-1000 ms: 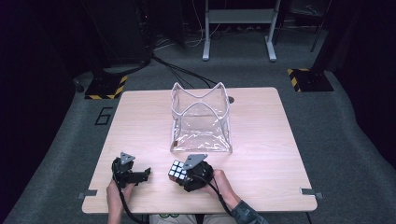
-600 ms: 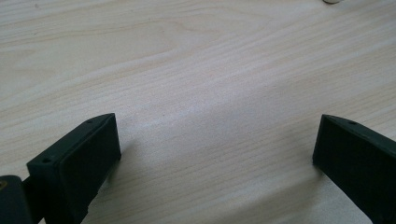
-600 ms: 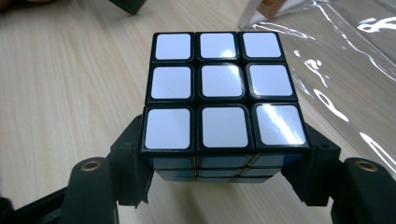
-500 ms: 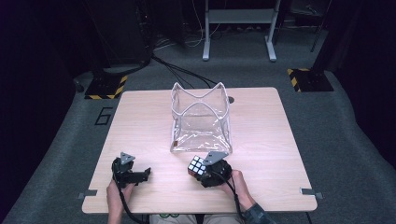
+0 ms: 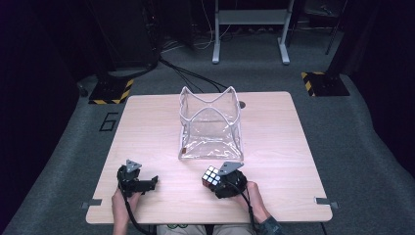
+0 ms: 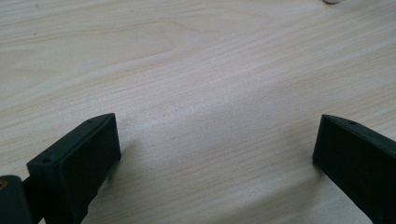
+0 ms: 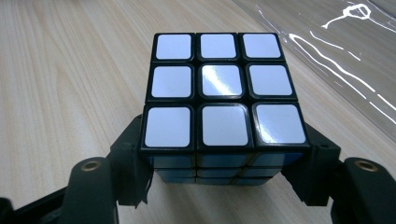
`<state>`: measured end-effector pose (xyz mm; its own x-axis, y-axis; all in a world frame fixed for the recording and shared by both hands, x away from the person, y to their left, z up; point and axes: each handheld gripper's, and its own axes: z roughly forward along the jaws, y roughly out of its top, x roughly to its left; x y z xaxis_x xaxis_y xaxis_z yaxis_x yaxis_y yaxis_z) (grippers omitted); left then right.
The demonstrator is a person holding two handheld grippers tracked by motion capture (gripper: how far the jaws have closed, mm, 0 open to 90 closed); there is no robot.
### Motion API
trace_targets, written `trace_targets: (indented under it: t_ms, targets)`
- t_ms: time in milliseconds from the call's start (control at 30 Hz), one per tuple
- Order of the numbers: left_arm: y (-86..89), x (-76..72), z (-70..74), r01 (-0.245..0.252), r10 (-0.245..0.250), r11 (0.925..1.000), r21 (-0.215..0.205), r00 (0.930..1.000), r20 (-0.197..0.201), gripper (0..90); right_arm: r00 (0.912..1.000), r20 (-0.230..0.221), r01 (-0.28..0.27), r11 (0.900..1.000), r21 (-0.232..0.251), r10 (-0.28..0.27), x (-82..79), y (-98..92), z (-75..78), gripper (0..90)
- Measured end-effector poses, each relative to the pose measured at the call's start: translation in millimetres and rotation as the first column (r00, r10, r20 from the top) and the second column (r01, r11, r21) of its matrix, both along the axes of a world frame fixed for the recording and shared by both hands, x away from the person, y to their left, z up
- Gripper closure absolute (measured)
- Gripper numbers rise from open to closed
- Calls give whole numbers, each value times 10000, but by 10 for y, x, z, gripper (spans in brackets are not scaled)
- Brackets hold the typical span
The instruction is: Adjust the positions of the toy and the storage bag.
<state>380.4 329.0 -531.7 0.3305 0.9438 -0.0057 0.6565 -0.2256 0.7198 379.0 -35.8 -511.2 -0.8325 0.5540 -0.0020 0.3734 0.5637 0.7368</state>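
holding the puzzle cube (image 7: 223,100) between both jaws of the right tongs (image 5: 221,180), about half spread, pads pressed on its two opposite sides, white face up, blue face toward the camera. sitting low over the counter (image 5: 274,122) near its front edge, just in front of the clear plastic bag (image 5: 211,125) and a little to its right-hand corner. carried rightward along the front edge over the last second, from a spot more in line with the bag's left half to one below its right front corner; grip unchanged through the shift. resting apart on the left, the left tongs (image 5: 138,181), jaws wide and empty, bare wood between them in the left gripper view, unmoved. standing upright behind, the bag with its mouth open toward the top, nothing visible inside apart from a small dark tag at its lower left corner. judged: cube secured and being lined up with the bag, likely for lifting up and over the rim next; drop into the bag not yet begun.
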Motion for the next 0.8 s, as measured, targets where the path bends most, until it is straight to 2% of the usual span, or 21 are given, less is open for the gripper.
trace_targets:
  t_ms: [167,233,300,500,600,700,733,800]
  targets:
    - [1,1,1,7,-7,10000,2,10000,-3,8,9999,-166,43,9999,97,-41,11,-16,3,319]
    - [5,3,1,46,-46,10000,13,10000,-7,8,9996,-268,86,9996,263,-79,8,-30,18,219]
    - [3,3,2,23,-23,10000,12,10000,-10,8,9996,-273,130,9993,345,-121,7,-55,49,161]
    - [-32,4,2,-620,620,9981,9,9981,-25,2,9989,-401,259,9979,595,-235,-1,-161,164,85]
    - [-27,15,10,-523,524,9986,21,9985,-132,1,9982,-426,442,9962,747,-411,2,-250,225,79]
    - [-27,53,41,-341,348,9993,157,9983,-458,2,9964,-434,756,9944,737,-725,14,-351,272,79]
    - [-28,65,53,-245,248,9997,65,9981,-558,2,9961,-410,813,9940,730,-785,23,-386,285,81]
    - [-40,88,75,-154,149,9998,-93,9986,-507,2,9943,-452,991,9927,690,-961,35,-450,309,81]
